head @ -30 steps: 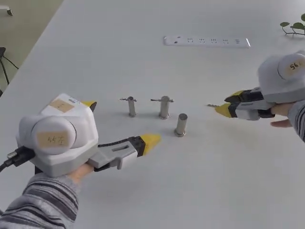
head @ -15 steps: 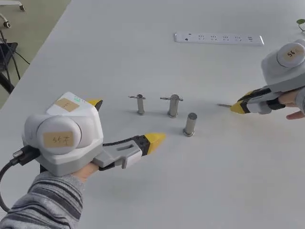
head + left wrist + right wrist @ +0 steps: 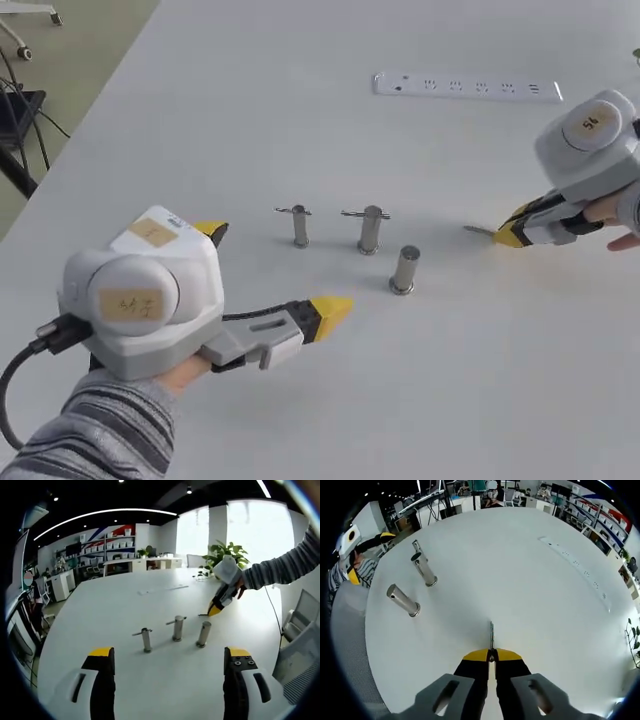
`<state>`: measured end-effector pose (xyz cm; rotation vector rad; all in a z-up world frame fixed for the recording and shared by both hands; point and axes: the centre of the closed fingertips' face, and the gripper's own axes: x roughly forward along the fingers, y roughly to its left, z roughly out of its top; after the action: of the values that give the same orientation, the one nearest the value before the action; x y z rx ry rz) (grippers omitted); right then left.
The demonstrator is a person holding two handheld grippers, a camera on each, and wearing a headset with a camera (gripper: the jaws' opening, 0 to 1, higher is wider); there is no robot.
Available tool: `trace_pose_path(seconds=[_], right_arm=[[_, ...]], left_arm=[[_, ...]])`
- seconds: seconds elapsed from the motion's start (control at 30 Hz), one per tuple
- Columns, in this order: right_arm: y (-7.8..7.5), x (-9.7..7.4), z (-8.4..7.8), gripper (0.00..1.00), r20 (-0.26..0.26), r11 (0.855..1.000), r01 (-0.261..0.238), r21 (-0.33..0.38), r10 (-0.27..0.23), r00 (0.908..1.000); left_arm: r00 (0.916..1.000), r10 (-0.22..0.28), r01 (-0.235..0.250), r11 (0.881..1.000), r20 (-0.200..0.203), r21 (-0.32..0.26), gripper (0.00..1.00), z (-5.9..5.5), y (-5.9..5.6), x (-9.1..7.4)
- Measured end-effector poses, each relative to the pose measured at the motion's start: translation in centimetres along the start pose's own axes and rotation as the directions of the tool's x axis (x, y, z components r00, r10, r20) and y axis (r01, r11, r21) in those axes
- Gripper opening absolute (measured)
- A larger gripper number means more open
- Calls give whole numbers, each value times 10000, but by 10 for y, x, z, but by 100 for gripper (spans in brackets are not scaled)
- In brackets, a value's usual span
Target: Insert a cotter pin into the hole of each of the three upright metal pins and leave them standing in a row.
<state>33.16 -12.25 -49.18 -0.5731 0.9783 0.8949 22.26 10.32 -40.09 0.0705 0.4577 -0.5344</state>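
Three upright metal pins stand on the white table. The left pin [image 3: 300, 226] [image 3: 146, 639] and the middle pin [image 3: 371, 229] [image 3: 177, 628] each carry a cotter pin through the top. The third pin [image 3: 404, 270] [image 3: 203, 633] [image 3: 404, 601] stands a little nearer me and is bare. My left gripper [image 3: 273, 268] [image 3: 169, 655] is open with nothing between its fingers, just left of the pins. My right gripper [image 3: 510, 238] [image 3: 491, 655] is shut on a cotter pin [image 3: 480, 231] [image 3: 491, 632], which points at the pins from the right, well apart from them.
A white power strip [image 3: 467, 88] [image 3: 575, 562] lies at the far side of the table. A potted plant [image 3: 220, 555] stands beyond the table's far end. The table's left edge [image 3: 90, 120] drops to the floor.
My right gripper has drawn a little farther right from the bare pin, still holding the cotter pin. The head camera has shifted; the left gripper and three pins keep their places.
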Motion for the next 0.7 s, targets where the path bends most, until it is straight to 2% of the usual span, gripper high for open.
trace_pose_path(seconds=[0.07, 0.2, 0.3, 0.43, 0.6, 0.63, 0.7], right_arm=[[1, 0, 0, 0, -89, 9990, 26, -438, -30, 10000], [3, 0, 0, 0, -61, 9980, 34, -624, -38, 10000], [9, 1, 4, 0, 331, 9979, -88, -639, 110, 9994], [12, -1, 7, 0, 764, 9969, 34, -789, 26, 9971], [23, -11, 17, 0, 1532, 9942, 156, -1063, 9, 9882], [23, -11, 17, 0, 1539, 9940, 154, -1084, 15, 9881], [29, -16, 23, 0, 1878, 9927, 209, -1188, 18, 9822]], left_arm=[[10000, -60, 60, 10000, 41, 0, 88, 1, -1, 0], [9999, -109, 109, 9999, -9, 126, 88, 2, -1, 0], [9995, -260, 261, 9996, -162, 49, 85, 0, -4, 1], [9988, -447, 450, 9989, -218, 145, 82, -1, -8, 0], [9983, -591, 591, 9982, -18, 142, 81, 4, -12, 1], [9982, -593, 593, 9981, -9, 146, 81, 5, -12, 1], [9979, -654, 655, 9976, -33, 206, 79, 6, -13, 1]])
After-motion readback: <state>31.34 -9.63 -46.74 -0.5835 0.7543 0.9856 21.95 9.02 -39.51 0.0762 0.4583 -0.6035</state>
